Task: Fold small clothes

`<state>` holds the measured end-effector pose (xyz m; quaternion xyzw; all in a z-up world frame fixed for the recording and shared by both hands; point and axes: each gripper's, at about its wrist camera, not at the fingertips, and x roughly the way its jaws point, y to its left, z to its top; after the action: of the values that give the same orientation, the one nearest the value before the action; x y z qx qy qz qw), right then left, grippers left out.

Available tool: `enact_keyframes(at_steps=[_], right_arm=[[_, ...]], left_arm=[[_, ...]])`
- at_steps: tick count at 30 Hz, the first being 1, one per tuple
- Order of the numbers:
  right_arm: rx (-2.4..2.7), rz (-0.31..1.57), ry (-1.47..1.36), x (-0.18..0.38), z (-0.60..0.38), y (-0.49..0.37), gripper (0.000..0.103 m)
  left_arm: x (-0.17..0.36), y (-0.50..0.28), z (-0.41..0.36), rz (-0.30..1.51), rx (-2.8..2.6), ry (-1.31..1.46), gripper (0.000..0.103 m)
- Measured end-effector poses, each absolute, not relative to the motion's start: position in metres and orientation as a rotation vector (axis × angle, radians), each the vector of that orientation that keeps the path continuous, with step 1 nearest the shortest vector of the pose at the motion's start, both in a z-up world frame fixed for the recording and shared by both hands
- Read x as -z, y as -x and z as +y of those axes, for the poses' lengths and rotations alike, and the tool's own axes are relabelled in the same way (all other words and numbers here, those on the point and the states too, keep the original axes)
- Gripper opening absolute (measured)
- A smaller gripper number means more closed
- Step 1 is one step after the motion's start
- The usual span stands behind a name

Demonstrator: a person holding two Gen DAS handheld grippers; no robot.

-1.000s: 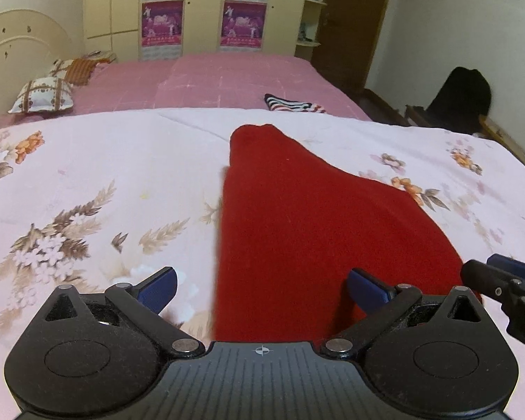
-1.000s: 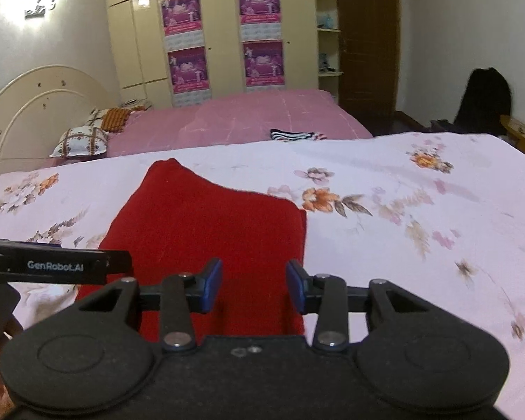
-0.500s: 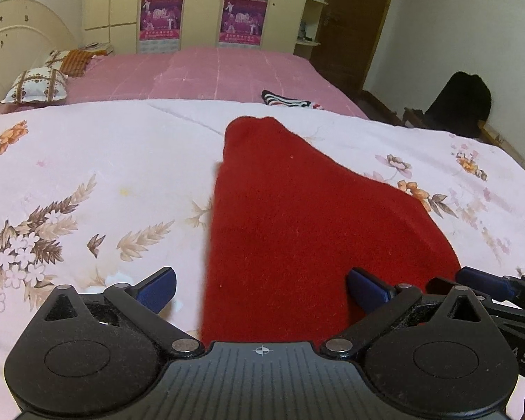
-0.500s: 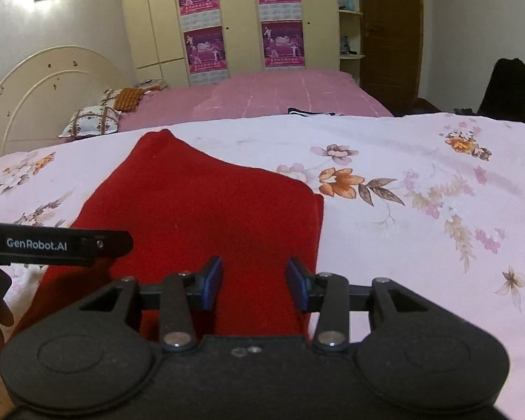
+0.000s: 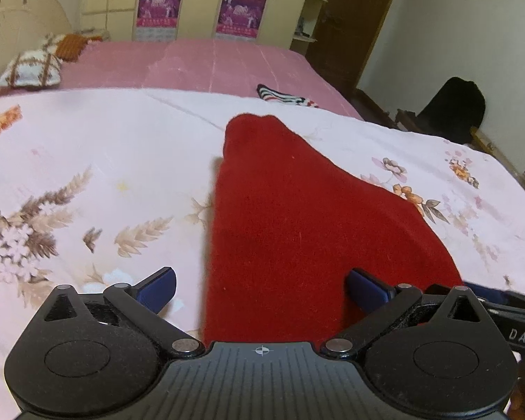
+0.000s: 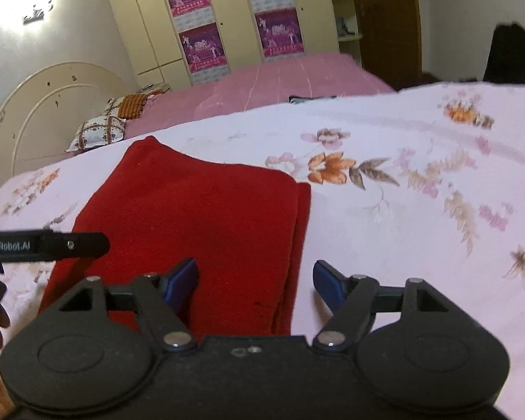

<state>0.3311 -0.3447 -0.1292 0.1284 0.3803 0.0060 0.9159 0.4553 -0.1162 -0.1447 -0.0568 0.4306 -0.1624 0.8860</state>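
Since the earlier frame, the right hand-held gripper [image 6: 255, 276] has dropped closer to the red garment [image 6: 199, 217] and its jaws are opening, straddling the garment's layered right edge without pressing it. The left hand-held gripper [image 5: 260, 288] hovers spread wide and empty over the near left edge. Lying flat on the bed [image 5: 87, 161] just ahead of both, the garment looks soft, light and limp; its near corners seem the best hold.
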Motion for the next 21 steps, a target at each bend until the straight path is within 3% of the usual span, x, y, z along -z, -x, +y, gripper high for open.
enact_keyframes(at_steps=[9, 11, 13, 16, 18, 21], right_arm=[[-0.079, 0.821, -0.516, 0.153, -0.373, -0.338, 0.07], [-0.105, 0.829, -0.574, 0.156, -0.373, -0.341, 0.055], [-0.107, 0.827, -0.609, 0.158, -0.373, -0.343, 0.05], [-0.128, 0.825, -0.647, 0.156, -0.373, -0.34, 0.036], [-0.13, 0.819, -0.625, 0.154, -0.373, -0.338, 0.036], [-0.133, 0.818, -0.678, 0.163, -0.376, -0.341, 0.044]], left_arm=[[0.168, -0.468, -0.111, 0.999, 0.425, 0.28, 0.099], [0.167, -0.466, -0.118, 1.002, 0.442, 0.273, 0.094], [0.167, -0.467, -0.12, 1.006, 0.442, 0.277, 0.092], [0.162, -0.463, -0.115, 0.997, 0.451, 0.29, 0.081], [0.162, -0.462, -0.112, 0.989, 0.464, 0.278, 0.08], [0.168, -0.466, -0.114, 0.991, 0.449, 0.288, 0.08]])
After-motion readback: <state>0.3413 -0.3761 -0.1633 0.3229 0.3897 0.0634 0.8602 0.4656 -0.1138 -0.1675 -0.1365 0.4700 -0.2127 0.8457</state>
